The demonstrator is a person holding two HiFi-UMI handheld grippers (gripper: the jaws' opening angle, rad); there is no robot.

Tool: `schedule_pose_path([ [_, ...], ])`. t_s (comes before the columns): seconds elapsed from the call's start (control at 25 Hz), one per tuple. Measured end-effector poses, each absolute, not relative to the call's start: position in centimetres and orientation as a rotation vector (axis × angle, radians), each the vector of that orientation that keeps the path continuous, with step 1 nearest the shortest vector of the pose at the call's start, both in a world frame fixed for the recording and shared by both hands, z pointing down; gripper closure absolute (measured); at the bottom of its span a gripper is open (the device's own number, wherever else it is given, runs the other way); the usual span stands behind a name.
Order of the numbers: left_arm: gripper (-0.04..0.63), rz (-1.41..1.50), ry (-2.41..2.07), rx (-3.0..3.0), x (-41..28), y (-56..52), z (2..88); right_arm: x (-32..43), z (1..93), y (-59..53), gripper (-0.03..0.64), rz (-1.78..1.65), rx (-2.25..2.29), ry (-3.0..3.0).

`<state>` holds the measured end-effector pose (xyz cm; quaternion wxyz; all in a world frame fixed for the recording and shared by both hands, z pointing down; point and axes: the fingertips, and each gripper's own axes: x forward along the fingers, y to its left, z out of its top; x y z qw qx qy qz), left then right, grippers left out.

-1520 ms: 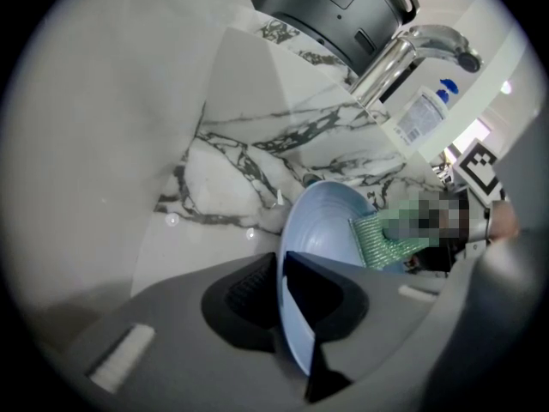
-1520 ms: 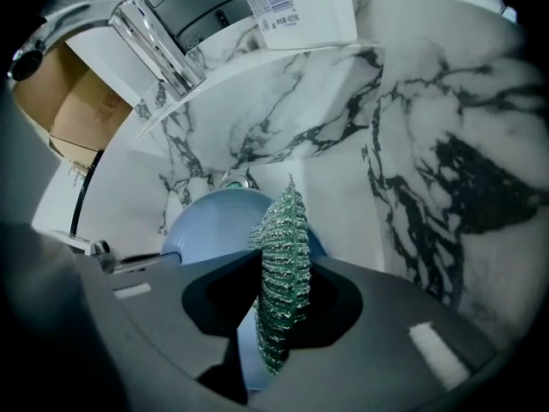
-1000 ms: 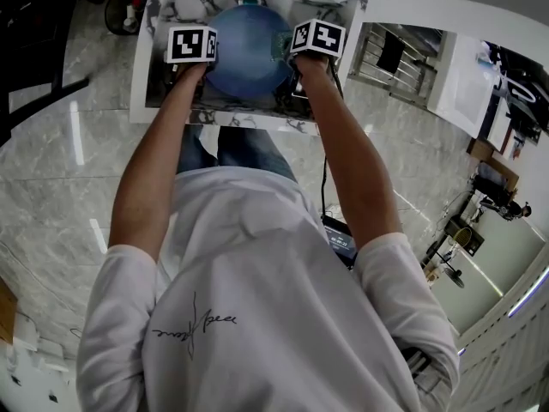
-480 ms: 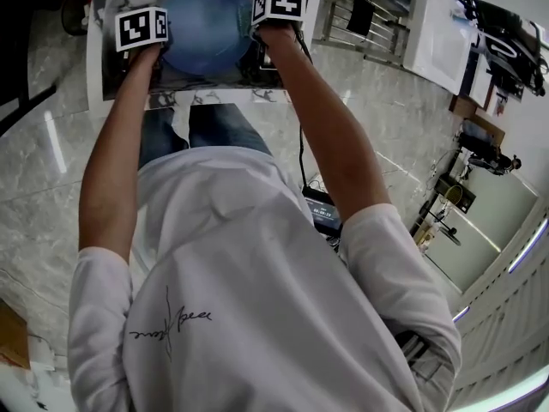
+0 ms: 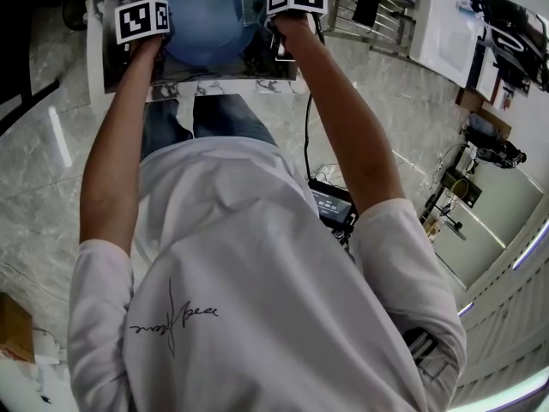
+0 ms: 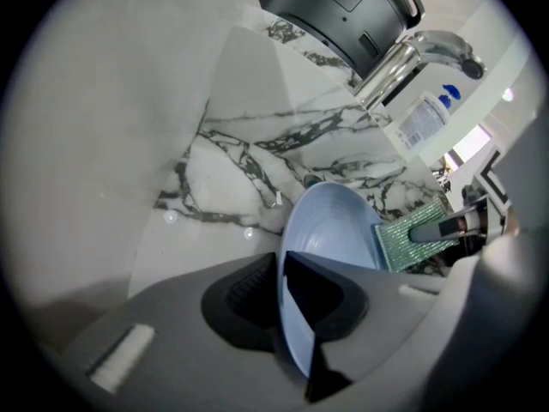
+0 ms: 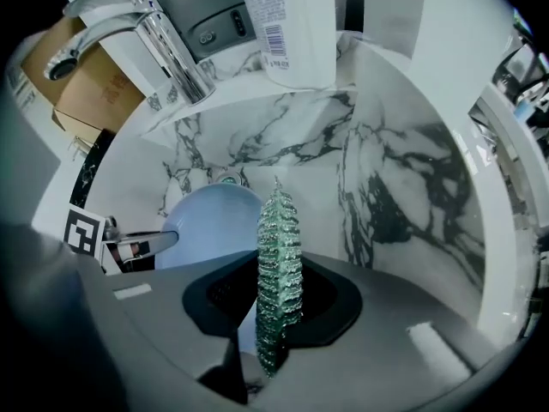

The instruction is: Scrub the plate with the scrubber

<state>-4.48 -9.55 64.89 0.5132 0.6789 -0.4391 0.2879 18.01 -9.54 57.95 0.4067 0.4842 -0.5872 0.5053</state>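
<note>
**Plate and scrubber held in the sink**

1. Left gripper (image 6: 281, 303): the jaws are closed partway, clamped on the near rim of the plate (image 6: 330, 230). The pads press on both faces of the rim.
2. The plate is blue and stands on edge, tilted, inside the sink (image 6: 240, 161). Its hollow face is turned toward the right gripper.
3. Right gripper (image 7: 274, 303): the jaws are clamped on the scrubber (image 7: 279, 256), a thin green glittering pad. The pad is seen edge-on, upright, and projects past the fingertips.
4. In the left gripper view, the scrubber's free end lies against the plate's right rim.

**Container**

- The sink is a white basin veined with dark marble. It holds the plate, the scrubber and both sets of jaws.
- The drain (image 7: 227, 177) sits in the floor, just beyond the plate's far rim.

**Edges and room**

- To the left of the plate there is an open floor and a bare side wall.
- On the right, the curved wall rises just beside the right gripper.
- At the back, a ledge carries the faucet (image 7: 163, 41) and a bottle (image 7: 287, 24). Both are well above the plate.
- In the head view, the near rim lies just below both hands.
</note>
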Motion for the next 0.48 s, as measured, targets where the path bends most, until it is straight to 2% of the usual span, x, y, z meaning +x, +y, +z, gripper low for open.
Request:
schedule_pose_path([
  [0.48,0.505,0.686,-1.052,1.627,-4.4,-9.5,64.8,12.0,57.7,-8.8,0.553,1.437,1.081,-1.688],
])
